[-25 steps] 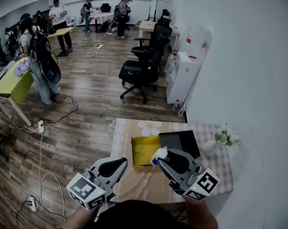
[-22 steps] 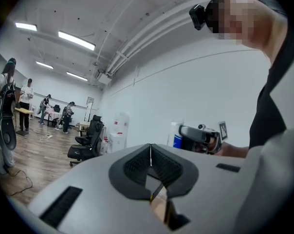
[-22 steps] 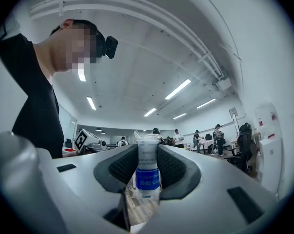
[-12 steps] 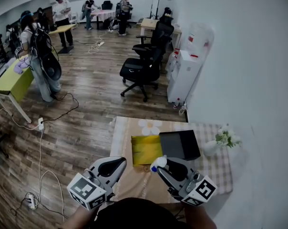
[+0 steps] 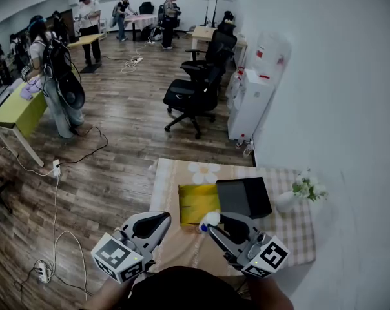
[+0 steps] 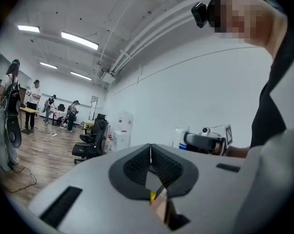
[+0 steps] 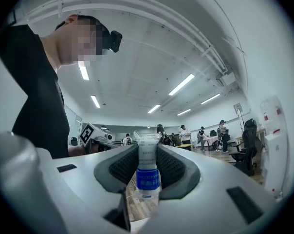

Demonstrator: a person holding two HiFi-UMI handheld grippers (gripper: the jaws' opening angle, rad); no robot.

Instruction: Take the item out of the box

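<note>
Table [image 5: 166, 192]: the yellow box [image 5: 198, 202] is seen at mid-surface. The left gripper [image 5: 157, 223] is held off the near-left edge, jaws shut on nothing. The right gripper [image 5: 211, 223] is clamped on the small blue-labelled bottle [image 7: 148, 179], which is lifted above the box's near edge. Step judged: item already out, carry-away in hand. Next, a bare spot of cloth is needed for set-down. Since a second ago, the bottle has been drawn back from over the box toward the near edge.

My left gripper [image 5: 161, 219] hovers over the near edge of the bench [image 5: 182, 247], jaws together, empty. My right gripper [image 5: 215, 228], also over the bench, is closing its jaws on a small bottle [image 5: 209, 220].
</note>
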